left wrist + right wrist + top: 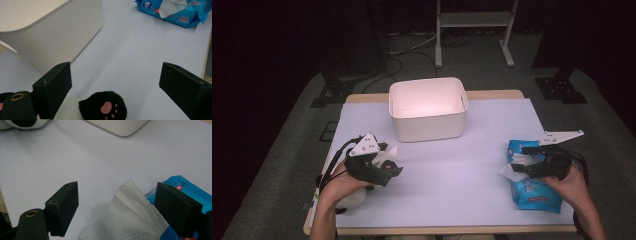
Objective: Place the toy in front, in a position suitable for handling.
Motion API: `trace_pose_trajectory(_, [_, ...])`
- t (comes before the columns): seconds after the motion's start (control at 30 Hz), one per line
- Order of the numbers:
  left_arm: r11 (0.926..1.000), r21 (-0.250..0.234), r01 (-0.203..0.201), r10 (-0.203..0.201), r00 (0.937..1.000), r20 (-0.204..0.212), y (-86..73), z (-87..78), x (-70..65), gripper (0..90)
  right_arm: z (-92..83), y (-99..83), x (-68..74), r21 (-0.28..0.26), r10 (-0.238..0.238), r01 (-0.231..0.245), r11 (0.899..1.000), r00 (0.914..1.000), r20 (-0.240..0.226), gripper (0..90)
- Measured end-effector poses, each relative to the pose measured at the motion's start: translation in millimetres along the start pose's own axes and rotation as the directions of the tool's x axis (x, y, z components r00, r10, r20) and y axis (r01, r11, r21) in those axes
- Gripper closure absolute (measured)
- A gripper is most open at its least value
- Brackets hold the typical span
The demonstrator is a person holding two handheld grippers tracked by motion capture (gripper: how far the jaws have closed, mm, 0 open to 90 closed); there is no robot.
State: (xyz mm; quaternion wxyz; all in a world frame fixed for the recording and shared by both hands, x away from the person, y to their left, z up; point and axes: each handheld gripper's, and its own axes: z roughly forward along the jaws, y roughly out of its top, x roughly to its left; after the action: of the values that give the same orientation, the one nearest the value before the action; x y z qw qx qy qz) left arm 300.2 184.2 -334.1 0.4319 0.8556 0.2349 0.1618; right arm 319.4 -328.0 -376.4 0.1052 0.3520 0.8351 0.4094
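Wipe (pixel 125 212) between wide-open right hand-held gripper (pixel 116 206) jaws

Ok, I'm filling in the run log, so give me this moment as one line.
left gripper: open, over plush toy | right gripper: open, white wipe between jaws, unpinched | wipes pack: on table | white bin: far centre

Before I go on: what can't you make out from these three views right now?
- Black-and-white plush toy: cut off by the left gripper view's bottom edge; in the high view the left gripper covers it.
- Blue wet-wipe pack: partly under the right gripper; print too small.
- White plastic bin: floor washed out.
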Motion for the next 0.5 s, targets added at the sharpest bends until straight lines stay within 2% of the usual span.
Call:
trace_pose_trajectory(0.23, [0.9992,0.040,-0.010,0.010,0.9999,0.007,-0.2,2.6,4.0,10.0,-5.5,-1.4,-1.5,-0.015,0.007,-0.007,1.000,1.0000,0.000,18.4])
trace_pose_trajectory(0.5, [0.9987,0.052,-0.005,0.004,1.0000,0.001,-2.8,-9.2,12.0,10.0,-3.8,2.9,-0.5,-0.014,-0.002,0.002,1.000,1.0000,-0.006,18.4])
